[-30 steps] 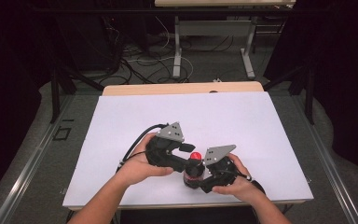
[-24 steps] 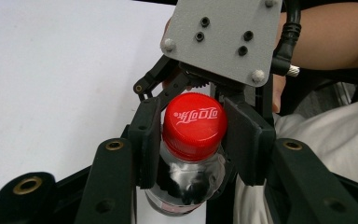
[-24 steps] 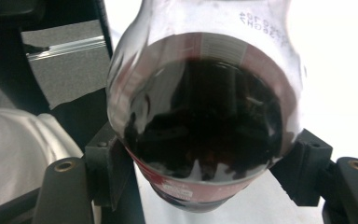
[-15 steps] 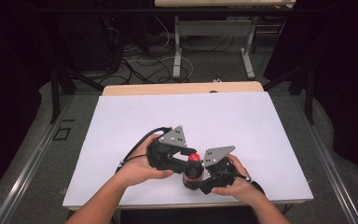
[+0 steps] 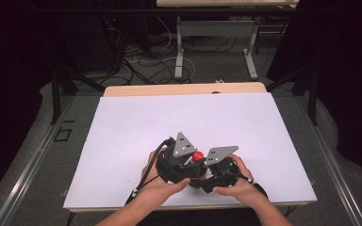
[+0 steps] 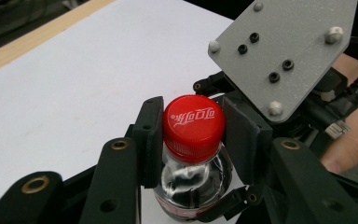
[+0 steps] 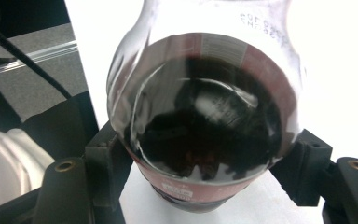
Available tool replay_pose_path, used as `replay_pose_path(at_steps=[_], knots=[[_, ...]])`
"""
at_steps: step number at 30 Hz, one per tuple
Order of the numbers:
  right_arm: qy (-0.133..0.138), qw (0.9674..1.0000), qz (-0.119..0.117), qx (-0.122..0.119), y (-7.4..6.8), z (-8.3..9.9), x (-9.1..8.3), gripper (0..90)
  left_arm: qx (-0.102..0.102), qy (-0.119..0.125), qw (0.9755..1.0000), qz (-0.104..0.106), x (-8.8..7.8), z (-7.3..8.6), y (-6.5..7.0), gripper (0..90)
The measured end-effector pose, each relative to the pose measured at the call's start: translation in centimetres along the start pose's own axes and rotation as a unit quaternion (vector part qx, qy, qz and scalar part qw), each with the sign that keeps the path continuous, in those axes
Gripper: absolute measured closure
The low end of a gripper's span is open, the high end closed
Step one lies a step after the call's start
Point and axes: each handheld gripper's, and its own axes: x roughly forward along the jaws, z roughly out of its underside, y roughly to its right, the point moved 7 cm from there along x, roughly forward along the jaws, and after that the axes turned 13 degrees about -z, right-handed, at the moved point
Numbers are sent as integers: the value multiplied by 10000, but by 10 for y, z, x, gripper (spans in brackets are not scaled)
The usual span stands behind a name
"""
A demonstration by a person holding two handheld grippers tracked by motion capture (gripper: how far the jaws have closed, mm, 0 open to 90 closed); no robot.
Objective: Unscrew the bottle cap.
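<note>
Two hand-held grippers grasping one bottle at the near edge of the bench.

The bench (image 5: 179,117) carries a white surface, bare apart from the work at its near centre edge. There the left hand-held gripper (image 5: 176,162) and the right hand-held gripper (image 5: 219,172) meet, each held in one of the person's hands. The bottle (image 7: 200,121), clear plastic with dark liquid and a red label band, sits between the right hand-held gripper's jaws, which are clenched against its body on both sides. The red cap (image 6: 193,123) is clamped between the left hand-held gripper's jaw pads, one pad touching each side. White lettering is printed on the cap top.
</note>
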Motion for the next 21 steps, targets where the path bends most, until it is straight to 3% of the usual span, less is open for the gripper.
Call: replay_pose_path(at_steps=[1, 2, 3, 4, 5, 6, 7, 8, 9, 11, 12, 13, 15, 16, 19, 20, 21], knots=[[-26, 10000, -76, -10, -1, 0, -1, 290, 12, -38, 9999, 130, -1, -1, -3, 561], [38, 10000, -62, -36, -1, -1, -1, 290, 74, -139, 9987, 486, -3, -2, -7, 544], [15, 9999, -136, -34, -2, -1, -2, 290, 49, -49, 9977, 672, -5, -4, -10, 535], [20, 9998, -173, -61, -3, -1, -2, 290, 153, -5, 9965, 826, -5, -6, -15, 527], [40, 9998, -180, -75, -3, -2, -2, 290, 153, -5, 9965, 826, -5, -6, -15, 516], [56, 9997, -196, -118, -4, -2, -2, 290, 421, 5, 9893, 1396, -7, -7, -20, 516], [67, 9996, -256, -104, -6, -3, -1, 290, 621, 34, 9850, 1612, -8, -6, -23, 515], [67, 9996, -256, -104, -6, -3, -1, 290, 621, 34, 9850, 1612, -8, -6, -23, 514], [61, 9992, -327, -202, -9, -3, 0, 290, 996, 75, 9745, 2008, -8, -5, -27, 515], [38, 9990, -383, -247, -12, -3, 2, 290, 1112, 74, 9685, 2226, -8, -3, -28, 519], [-8, 9985, -475, -258, -13, -3, 2, 290, 1112, 74, 9685, 2226, -8, -3, -28, 532], [-8, 9985, -475, -258, -13, -3, 2, 290, 1170, 68, 9663, 2292, -7, -3, -28, 532], [-4, 9984, -481, -294, -14, -4, 3, 290, 1287, 35, 9607, 2458, -5, -2, -27, 538], [-41, 9979, -542, -360, -16, -3, 4, 290, 1332, -33, 9558, 2620, -5, 0, -25, 563], [-39, 9978, -555, -352, -17, -3, 5, 289, 1371, -27, 9556, 2608, -4, 0, -25, 605], [-49, 9979, -542, -336, -17, -3, 5, 289, 1400, -37, 9598, 2434, -4, 0, -24, 608], [-49, 9979, -542, -336, -17, -3, 5, 289, 1400, -37, 9598, 2434, -4, 0, -24, 609]])
